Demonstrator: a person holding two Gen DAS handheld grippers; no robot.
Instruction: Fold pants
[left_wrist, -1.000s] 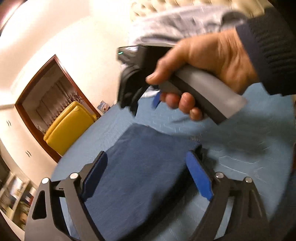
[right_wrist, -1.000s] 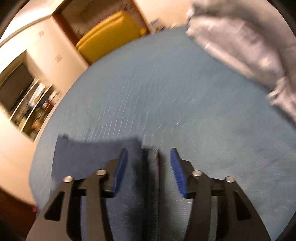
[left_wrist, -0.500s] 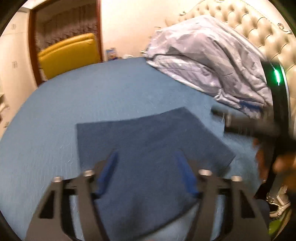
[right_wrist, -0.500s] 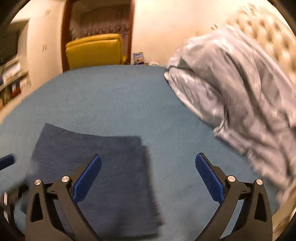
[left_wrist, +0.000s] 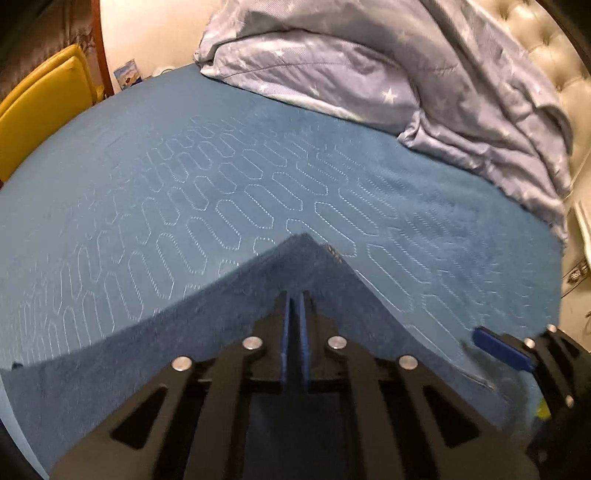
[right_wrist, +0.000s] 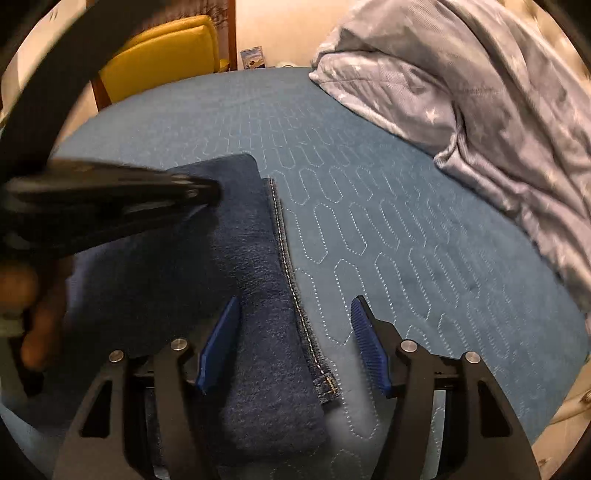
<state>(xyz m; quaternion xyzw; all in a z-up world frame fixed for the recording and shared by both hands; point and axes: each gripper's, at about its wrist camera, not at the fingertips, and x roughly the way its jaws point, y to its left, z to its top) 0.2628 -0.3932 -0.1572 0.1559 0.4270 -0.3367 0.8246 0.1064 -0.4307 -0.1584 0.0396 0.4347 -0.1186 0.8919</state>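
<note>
Pants (right_wrist: 236, 266) folded on bed (right_wrist: 406, 229), hem edge between right gripper (right_wrist: 295, 339) jaws, closing, not yet pinching. Left gripper (left_wrist: 293, 332) jaws nearly together over the cloth; pinch unclear. Grip all layers at the edge before lifting.

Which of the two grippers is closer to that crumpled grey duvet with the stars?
Right. The right gripper straddles the folded pants' stitched edge, on the side facing the duvet; its jaws are closing. The left gripper sits over the pants' other side, farther from it.
</note>
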